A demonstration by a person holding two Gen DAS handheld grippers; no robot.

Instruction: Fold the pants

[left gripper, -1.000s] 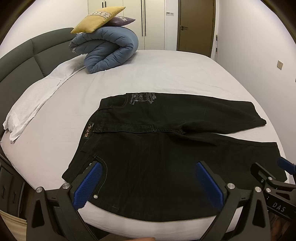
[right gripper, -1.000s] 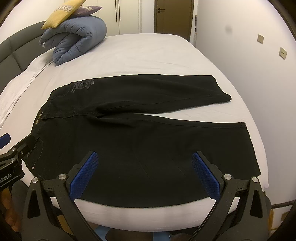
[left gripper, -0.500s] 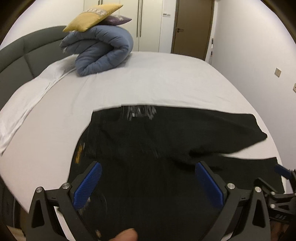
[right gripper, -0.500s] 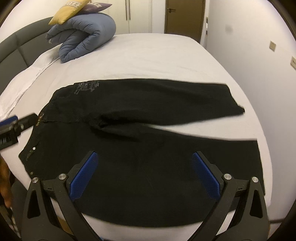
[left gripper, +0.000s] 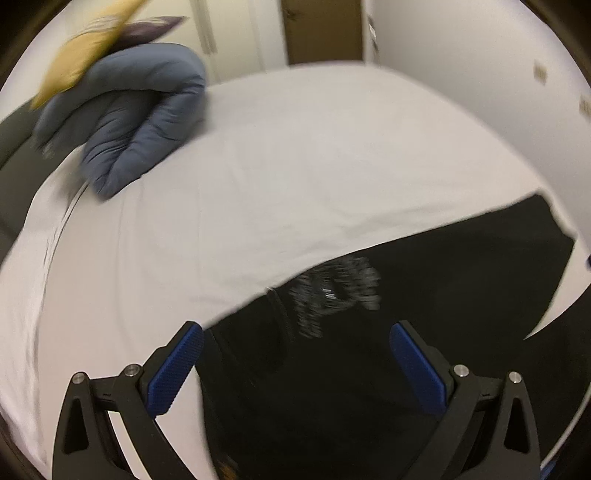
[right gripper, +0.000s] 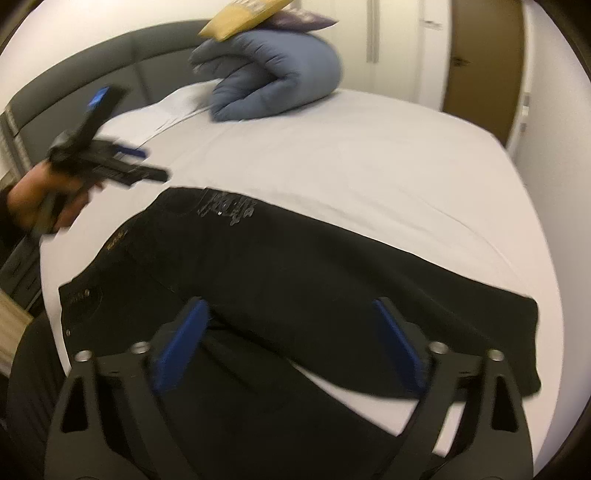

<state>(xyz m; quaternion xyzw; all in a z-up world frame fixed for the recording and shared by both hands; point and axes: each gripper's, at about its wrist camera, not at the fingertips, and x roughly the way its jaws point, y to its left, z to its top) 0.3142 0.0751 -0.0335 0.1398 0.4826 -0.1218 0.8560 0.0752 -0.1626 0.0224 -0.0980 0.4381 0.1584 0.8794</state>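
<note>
Hovering over the black pants (left gripper: 424, 295), the left gripper (left gripper: 295, 365) has its blue-padded fingers (left gripper: 173, 373) spread wide apart with nothing between them; its left pad sits over the white sheet and its right pad over dark cloth near the waistband. In the left wrist view the pants fill the 4 to 6 o'clock part of the frame, with a pale, motion-blurred print (left gripper: 332, 291) just beyond the fingertips. The right gripper (right gripper: 291, 343) likewise stands wide apart and holds nothing, poised above the pants (right gripper: 295, 266) where the two legs split, with a wedge of sheet showing between them at 5 o'clock. In the right wrist view the pants lie flat across the bed (right gripper: 369, 155), waistband toward 9 o'clock and leg ends toward 3 o'clock, the print (right gripper: 225, 210) near the far edge of the seat. At 9 to 10 o'clock the left gripper (right gripper: 110, 122) appears, blurred, above the sheet beside the waistband, held in a hand (right gripper: 40, 199). Farther off, at 12 o'clock, a rolled blue duvet (right gripper: 277, 77) rests on the bed with a yellow cushion (right gripper: 243, 14) on top, against a dark grey headboard (right gripper: 92, 66). A brown door (right gripper: 484, 62) stands at 1 o'clock.
</note>
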